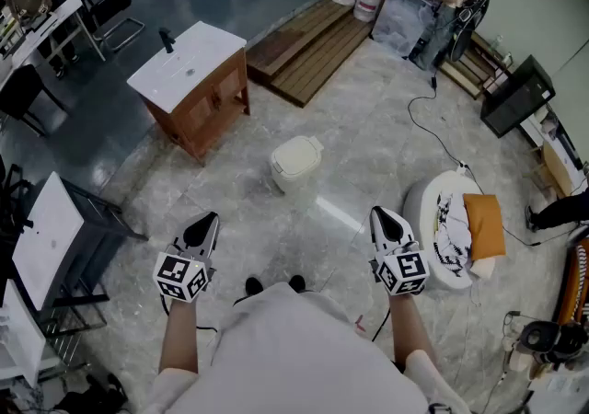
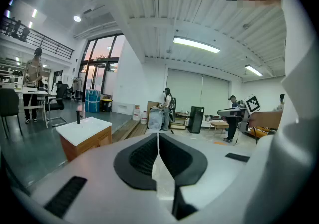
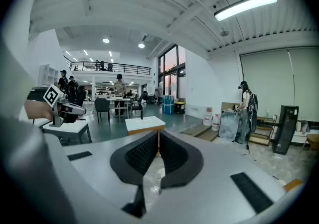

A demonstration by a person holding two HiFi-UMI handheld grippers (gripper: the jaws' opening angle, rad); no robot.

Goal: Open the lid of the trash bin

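The cream trash bin (image 1: 295, 162) stands on the stone floor ahead of me with its lid down. Both grippers hang in the air well short of it, held at about waist height. My left gripper (image 1: 209, 219) is to the bin's lower left and my right gripper (image 1: 380, 213) to its lower right. In the left gripper view the black jaws of the left gripper (image 2: 158, 141) meet with nothing between them. The right gripper view shows the right gripper (image 3: 158, 141) likewise shut and empty. The bin does not show in either gripper view.
A wooden cabinet with a white sink top (image 1: 189, 72) stands left of the bin. Wooden pallets (image 1: 308, 44) lie beyond it. At the right are a round white seat with an orange cushion (image 1: 480, 224) and a black cable (image 1: 431, 132). A white desk (image 1: 48, 237) stands at the left.
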